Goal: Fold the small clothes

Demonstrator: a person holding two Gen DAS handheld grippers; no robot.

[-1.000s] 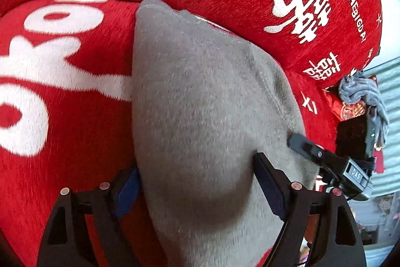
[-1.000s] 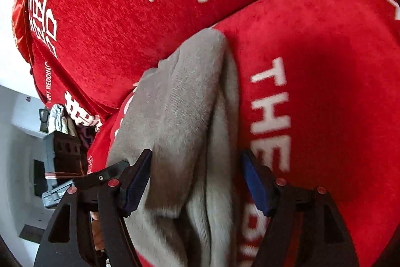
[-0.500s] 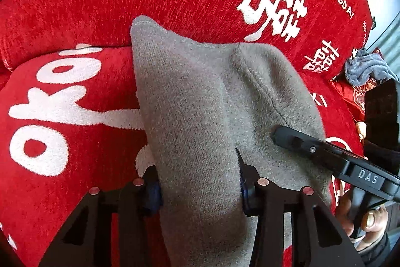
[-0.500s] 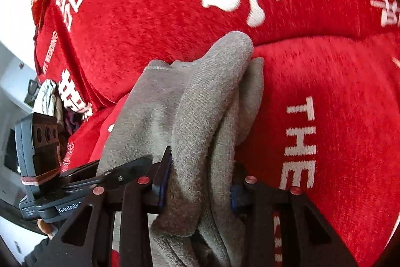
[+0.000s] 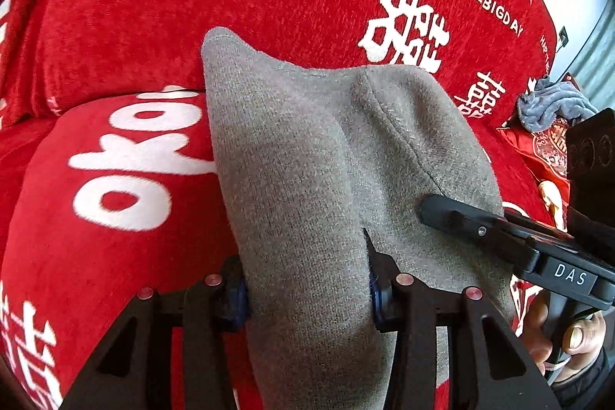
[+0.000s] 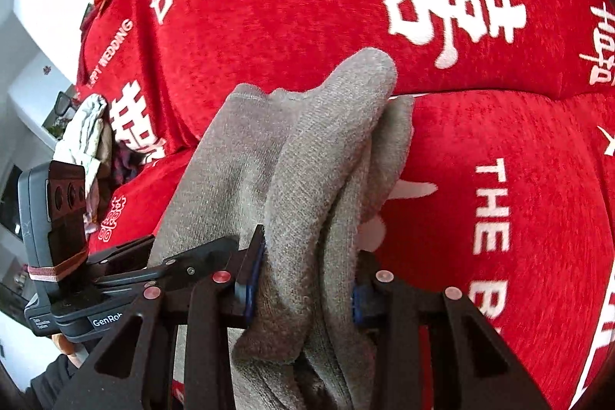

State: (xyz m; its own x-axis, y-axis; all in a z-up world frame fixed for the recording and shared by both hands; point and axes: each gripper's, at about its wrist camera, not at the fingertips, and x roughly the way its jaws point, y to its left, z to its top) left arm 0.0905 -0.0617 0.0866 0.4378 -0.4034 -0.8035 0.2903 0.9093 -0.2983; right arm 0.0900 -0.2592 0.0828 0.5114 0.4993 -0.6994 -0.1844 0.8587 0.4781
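Left gripper (image 5: 307,289) and right gripper (image 6: 303,289) now clenched on bunched grey garment (image 5: 307,148), wide apart one second ago; so both ends caught, ready for lifting and folding. Garment resting on red sofa cover (image 5: 115,237), far corner free; room ahead, backrest close behind

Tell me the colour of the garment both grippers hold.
Plain grey garment; clearest in the left wrist view.

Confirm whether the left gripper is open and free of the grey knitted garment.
No: the left gripper is shut on the grey knitted garment, which bunches between its blue-padded fingers.
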